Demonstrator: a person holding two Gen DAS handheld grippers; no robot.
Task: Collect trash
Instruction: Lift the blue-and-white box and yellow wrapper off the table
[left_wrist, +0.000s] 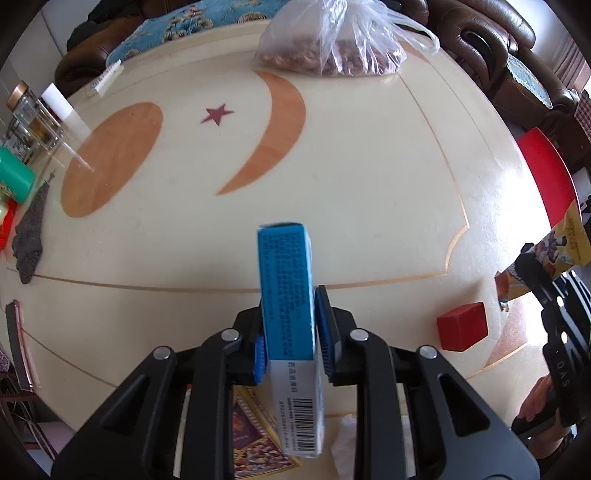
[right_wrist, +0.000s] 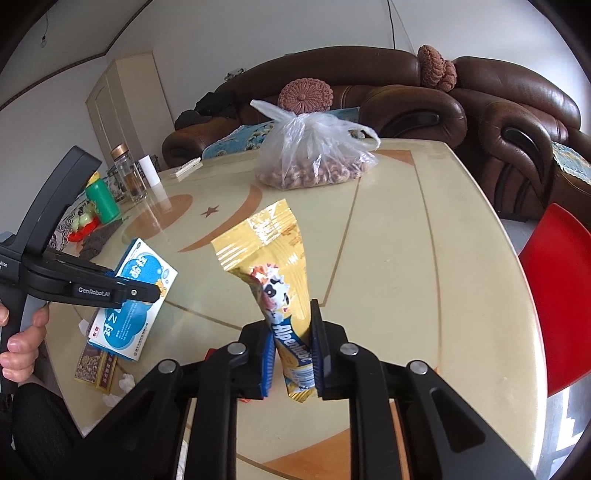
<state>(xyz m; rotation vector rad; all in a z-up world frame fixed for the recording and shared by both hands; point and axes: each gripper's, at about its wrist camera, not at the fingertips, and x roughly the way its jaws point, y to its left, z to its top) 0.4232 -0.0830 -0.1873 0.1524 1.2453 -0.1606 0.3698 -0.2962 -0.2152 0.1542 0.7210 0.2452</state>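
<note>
Cream glossy table (left_wrist: 369, 206) inlaid with orange crescent and red star, brown leather sofa (right_wrist: 406, 103) behind. Clear plastic bag of nuts (right_wrist: 314, 158) at far edge. Left gripper (left_wrist: 290, 332) clamped on blue-and-white cardboard box (left_wrist: 286, 280), above the tabletop. Right gripper (right_wrist: 291, 347) pinching yellow Alpenliebe candy wrapper (right_wrist: 269, 266), lifted clear.

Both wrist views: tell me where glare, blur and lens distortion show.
Left wrist view: glare whitens the table at its right edge; the fisheye bows its inlaid lines; the blue box's far end looks slightly soft. Right wrist view: the yellow wrapper is sharp; glare washes the table's far right, and the walls curve toward the dark rim.
</note>
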